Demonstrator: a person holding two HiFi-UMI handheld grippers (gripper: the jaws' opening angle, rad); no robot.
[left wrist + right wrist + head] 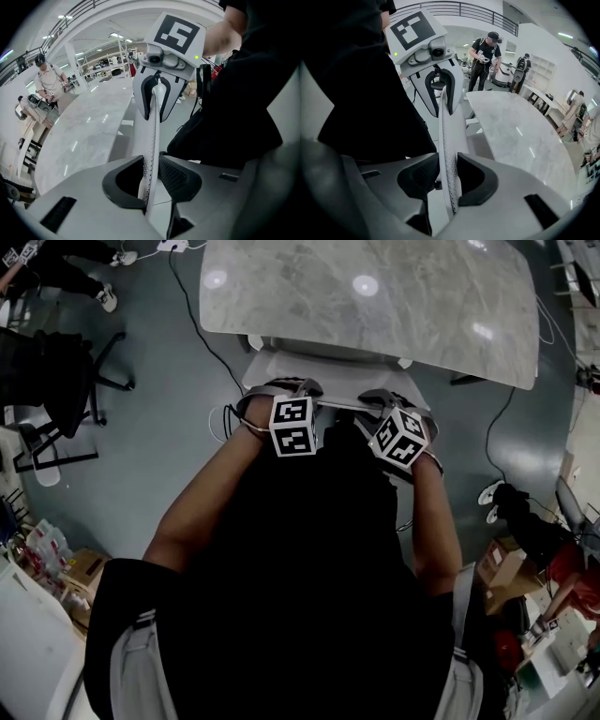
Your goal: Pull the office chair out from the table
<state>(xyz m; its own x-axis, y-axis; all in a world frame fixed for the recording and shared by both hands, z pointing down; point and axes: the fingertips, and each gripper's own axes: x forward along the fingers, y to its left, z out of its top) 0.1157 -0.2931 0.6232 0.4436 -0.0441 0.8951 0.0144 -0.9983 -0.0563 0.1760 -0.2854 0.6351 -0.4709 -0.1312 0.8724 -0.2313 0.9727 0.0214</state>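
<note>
- Left tongs (151, 183) are clamped on the thin perforated top rim of the office chair (323, 364) backrest.
- Right tongs (449, 180) grip the same rim, further along to the right.
- That rim's long axis runs side to side, from one tongs to the other, parallel with the near edge of the marble counter (375, 292).
- Chair faces the counter, pushed in against that edge, with its backrest toward the person.
</note>
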